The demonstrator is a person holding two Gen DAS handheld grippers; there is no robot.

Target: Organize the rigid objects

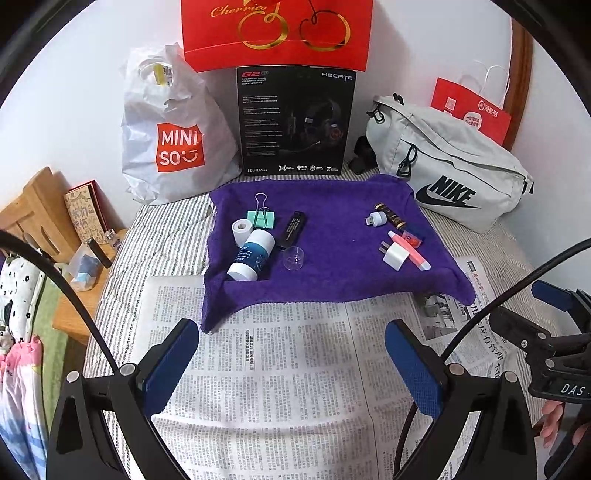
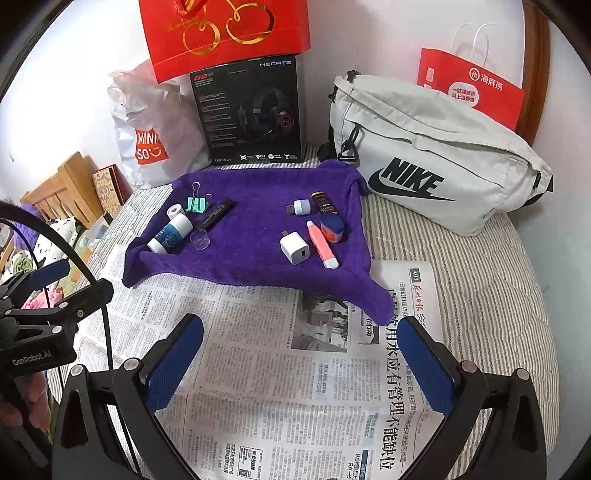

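A purple towel (image 1: 332, 273) (image 2: 258, 225) on the bed carries two groups of small items. On its left lie a white and blue bottle (image 1: 251, 254) (image 2: 170, 233), a small white roll (image 1: 242, 229), a green binder clip (image 1: 263, 216) (image 2: 197, 202), a black stick (image 1: 293, 229) (image 2: 217, 214) and a clear cup (image 1: 293, 257) (image 2: 200, 240). On its right lie a white charger (image 1: 395, 255) (image 2: 294, 251), a pink tube (image 1: 410, 250) (image 2: 323, 244), a USB plug (image 1: 376, 218) (image 2: 301, 207) and a dark tube (image 1: 390, 215) (image 2: 325, 202). My left gripper (image 1: 291, 347) and right gripper (image 2: 301, 343) hover open over the newspaper (image 1: 295, 369), short of the towel.
Behind the towel stand a Miniso bag (image 1: 173, 140), a black headset box (image 1: 295, 122), a red gift bag (image 1: 277, 33), a grey Nike pouch (image 1: 450, 166) and a red paper bag (image 2: 469, 85). A wooden bedside table (image 1: 74, 288) sits left of the bed.
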